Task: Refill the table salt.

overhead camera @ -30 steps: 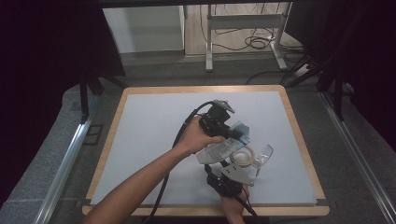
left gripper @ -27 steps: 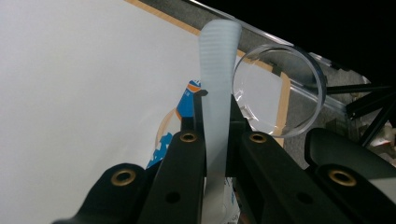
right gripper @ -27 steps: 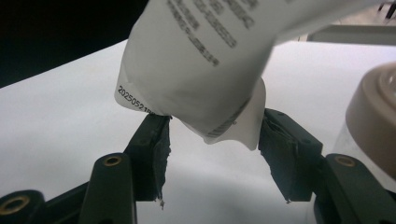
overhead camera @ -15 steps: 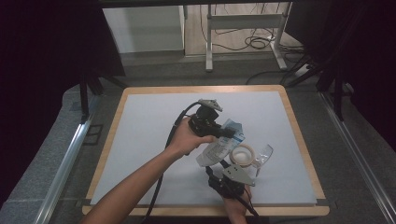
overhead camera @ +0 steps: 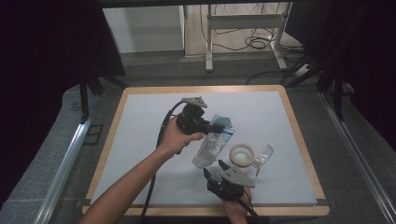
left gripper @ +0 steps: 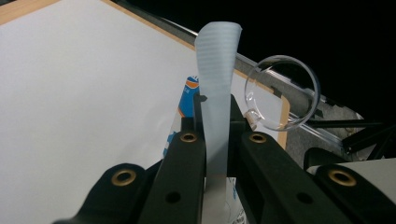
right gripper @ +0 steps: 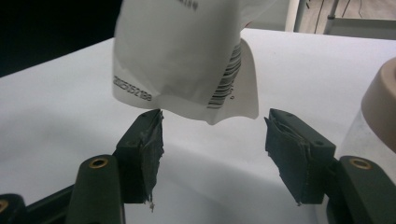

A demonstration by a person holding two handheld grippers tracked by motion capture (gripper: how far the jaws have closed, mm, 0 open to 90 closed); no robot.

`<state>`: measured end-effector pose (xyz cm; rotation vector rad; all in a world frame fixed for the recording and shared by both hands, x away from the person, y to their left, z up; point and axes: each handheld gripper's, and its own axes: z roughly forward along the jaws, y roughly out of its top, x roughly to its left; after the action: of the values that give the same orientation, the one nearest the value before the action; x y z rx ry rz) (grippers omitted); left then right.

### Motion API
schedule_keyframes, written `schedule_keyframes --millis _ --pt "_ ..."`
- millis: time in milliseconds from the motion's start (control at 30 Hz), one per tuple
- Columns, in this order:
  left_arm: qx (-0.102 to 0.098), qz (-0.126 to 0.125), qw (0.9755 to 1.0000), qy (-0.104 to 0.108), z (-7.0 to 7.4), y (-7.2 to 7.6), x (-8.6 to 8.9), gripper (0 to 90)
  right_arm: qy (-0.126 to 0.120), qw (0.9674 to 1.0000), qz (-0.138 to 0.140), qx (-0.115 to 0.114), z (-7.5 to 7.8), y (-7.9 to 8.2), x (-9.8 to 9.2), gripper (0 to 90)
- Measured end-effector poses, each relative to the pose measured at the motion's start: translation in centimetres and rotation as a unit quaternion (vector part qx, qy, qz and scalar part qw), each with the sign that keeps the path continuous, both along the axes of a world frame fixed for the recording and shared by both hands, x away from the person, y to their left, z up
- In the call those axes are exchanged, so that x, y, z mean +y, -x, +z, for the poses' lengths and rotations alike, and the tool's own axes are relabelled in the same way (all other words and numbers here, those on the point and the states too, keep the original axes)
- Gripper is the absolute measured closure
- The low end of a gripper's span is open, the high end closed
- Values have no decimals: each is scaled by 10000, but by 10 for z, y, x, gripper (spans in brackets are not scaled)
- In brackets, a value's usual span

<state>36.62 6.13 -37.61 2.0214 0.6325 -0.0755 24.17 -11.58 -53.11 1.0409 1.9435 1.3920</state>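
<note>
**Pouch clamped at its top, lower jaws let go**

Comparing with a second ago, the left gripper (overhead camera: pixel 212 125) has carried the white pouch (overhead camera: pixel 211 144) away from the roll of tape (overhead camera: pixel 242 155), toward the left of the board, so the pouch now hangs clear of the roll instead of overlapping it. The right gripper (overhead camera: pixel 215 171) has stayed where it was, just on the person's side of the tape, and its jaws have just been opening; the pouch's bottom corner hangs above the gap between them without touching either pad (right gripper: pixel 147 140).

The left gripper's jaws are clenched on the pouch's ribbed top seal (left gripper: pixel 217 70), which stands up between the two black fingers in the left gripper view. From there the pouch slopes down toward the tape roll, its lower end near the right gripper's spread jaws.

The pouch is white and soft, with a blue and orange print on the side seen in the high view, and a barcode and a row of printed digits near its bottom edge in the right gripper view (right gripper: pixel 187 51). A clear plastic cup (overhead camera: pixel 263 154) lies on its side just beside the tape roll, on the side away from the pouch.
</note>
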Motion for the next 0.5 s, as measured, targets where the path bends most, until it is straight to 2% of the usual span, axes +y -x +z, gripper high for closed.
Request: schedule_keyframes --millis 200,500 --pt "-1 160 9999 -2 -2 -5 12 900 -48 9999 40 -78 5 3 -2 375" --pt "-12 515 9985 184 -3 -15 39 900 -74 9999 -37 -88 6 7 -14 375"
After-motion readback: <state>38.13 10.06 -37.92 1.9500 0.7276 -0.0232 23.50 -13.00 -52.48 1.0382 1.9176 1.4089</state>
